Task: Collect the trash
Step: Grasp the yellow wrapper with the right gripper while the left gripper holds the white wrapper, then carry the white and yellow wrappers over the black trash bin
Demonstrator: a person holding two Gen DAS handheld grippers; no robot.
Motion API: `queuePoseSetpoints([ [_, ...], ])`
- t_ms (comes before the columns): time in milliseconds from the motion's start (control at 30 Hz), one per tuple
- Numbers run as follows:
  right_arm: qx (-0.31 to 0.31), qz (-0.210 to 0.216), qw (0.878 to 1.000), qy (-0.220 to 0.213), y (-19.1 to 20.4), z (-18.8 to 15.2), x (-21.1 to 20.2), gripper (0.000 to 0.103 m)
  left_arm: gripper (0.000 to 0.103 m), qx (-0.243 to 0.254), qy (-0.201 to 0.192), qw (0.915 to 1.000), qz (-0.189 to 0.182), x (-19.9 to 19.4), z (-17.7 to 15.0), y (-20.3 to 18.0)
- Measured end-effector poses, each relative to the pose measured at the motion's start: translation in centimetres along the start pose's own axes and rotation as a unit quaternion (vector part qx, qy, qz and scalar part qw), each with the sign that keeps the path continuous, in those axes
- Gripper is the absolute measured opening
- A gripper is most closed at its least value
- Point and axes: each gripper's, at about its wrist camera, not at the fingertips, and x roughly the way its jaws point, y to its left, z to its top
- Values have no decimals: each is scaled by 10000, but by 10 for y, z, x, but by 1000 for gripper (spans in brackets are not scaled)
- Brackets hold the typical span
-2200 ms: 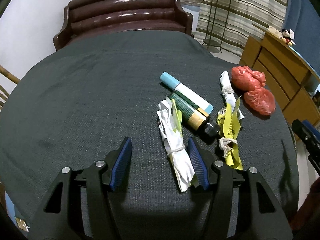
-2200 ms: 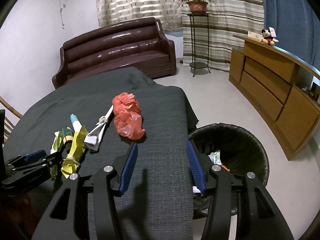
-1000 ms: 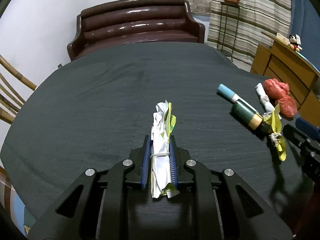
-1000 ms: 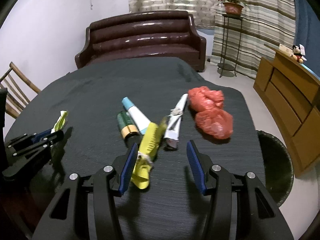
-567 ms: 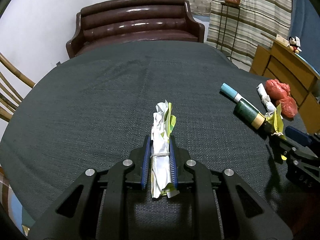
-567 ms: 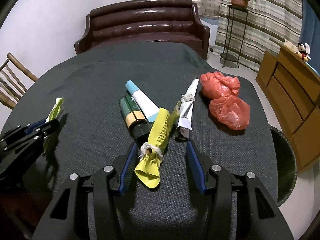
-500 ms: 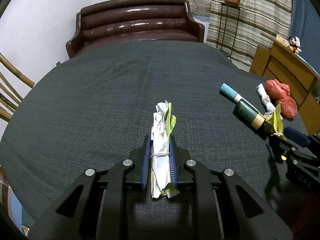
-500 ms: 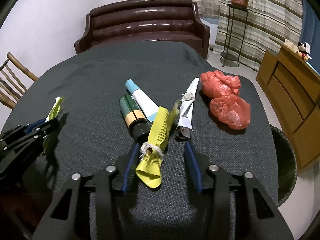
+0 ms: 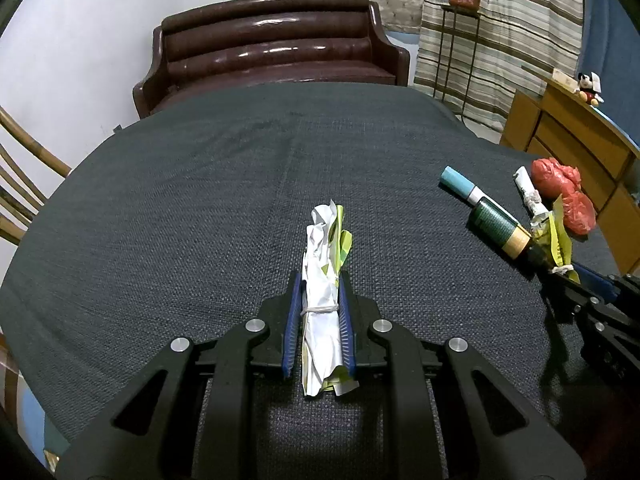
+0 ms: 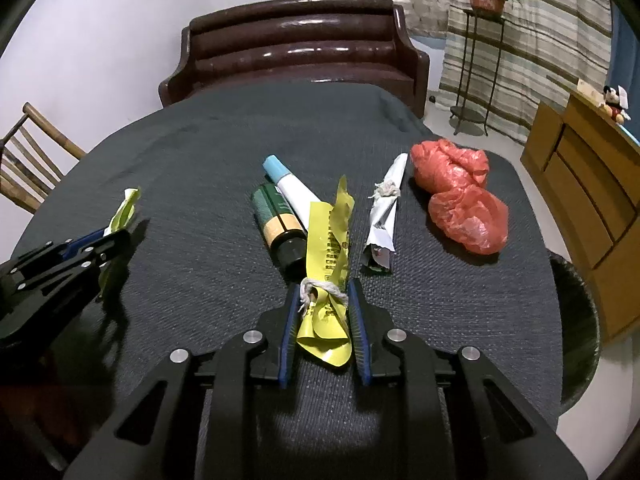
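My left gripper [image 9: 319, 284] is shut on a white and green paper roll [image 9: 325, 276] tied with a rubber band, held over the dark table [image 9: 180, 208]. My right gripper [image 10: 324, 292] is shut on a yellow wrapper [image 10: 326, 264] tied with string. Beside it lie a green and tan bottle [image 10: 278, 222], a blue-capped white tube [image 10: 290, 186], a grey paper roll [image 10: 384, 214] and two red plastic bags [image 10: 460, 196]. The left gripper [image 10: 116, 236] shows at the left of the right wrist view.
A black trash bin [image 10: 576, 320] stands on the floor off the table's right edge. A brown leather sofa [image 9: 272, 56] is behind the table. A wooden cabinet [image 10: 592, 160] is at the right, a wooden chair [image 10: 28, 160] at the left.
My right gripper has closed from open onto the yellow wrapper. My left gripper, which took the paper roll earlier, still holds it, almost still.
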Motion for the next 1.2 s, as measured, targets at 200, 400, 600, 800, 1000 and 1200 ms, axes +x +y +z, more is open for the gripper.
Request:
queuePoseSetpoints([
  [200, -15, -46, 9997, -234, -5, -1, -14, 25, 18, -9, -119, 9999, -115, -6, -2, -3],
  [400, 155, -149, 9987, -457, -21, 0, -28, 25, 18, 128, -284, 9990, -325, -19, 0, -25],
  [600, 346, -350, 9967, -644, -45, -2, -43, 25, 18, 318, -458, 9963, -653, -32, 4, -60],
  [800, 531, -658, 9932, -803, -77, -6, -56, 25, 18, 611, -569, 9918, -965, -41, 7, -108],
  [1000, 774, -937, 9886, -887, -114, -9, -64, 25, 18, 868, -685, 9862, -1236, -45, 13, -153],
  [1200, 935, -1184, 9843, -917, -149, -14, -67, 25, 18, 1177, -804, 9789, -1461, -47, 18, -198],
])
